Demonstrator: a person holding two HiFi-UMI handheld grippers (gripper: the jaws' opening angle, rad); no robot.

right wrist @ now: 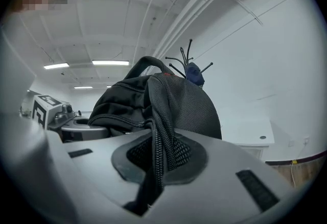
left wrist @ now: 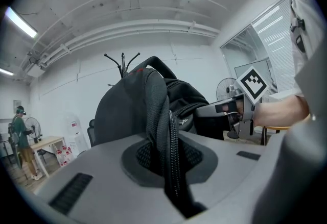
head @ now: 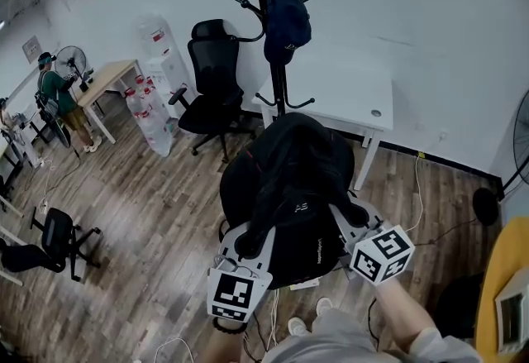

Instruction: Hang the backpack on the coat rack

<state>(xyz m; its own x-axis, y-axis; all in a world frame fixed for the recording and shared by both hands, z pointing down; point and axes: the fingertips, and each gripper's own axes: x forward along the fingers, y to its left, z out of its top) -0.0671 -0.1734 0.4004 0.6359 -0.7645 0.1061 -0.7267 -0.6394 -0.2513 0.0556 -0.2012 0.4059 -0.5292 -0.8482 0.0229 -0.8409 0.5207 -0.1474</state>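
Note:
A black backpack (head: 293,188) hangs in the air between my two grippers, in front of the black coat rack (head: 266,31). My left gripper (head: 250,244) is shut on one mesh shoulder strap (left wrist: 161,131). The right gripper (head: 351,219) is shut on the other strap (right wrist: 161,136). In both gripper views the strap runs down through the closed jaws, with the bag's body (left wrist: 127,110) just beyond. A dark blue cap or bag (head: 287,18) hangs on an upper hook of the rack. The rack's top hooks (right wrist: 186,59) show past the backpack (right wrist: 168,100) in the right gripper view.
A white table (head: 347,101) stands just right of the rack against the white wall. A black office chair (head: 211,84) and water bottles (head: 149,109) are to the left. A person (head: 59,97) stands by a wooden desk (head: 111,80) far left. Cables (head: 417,196) lie on the wood floor.

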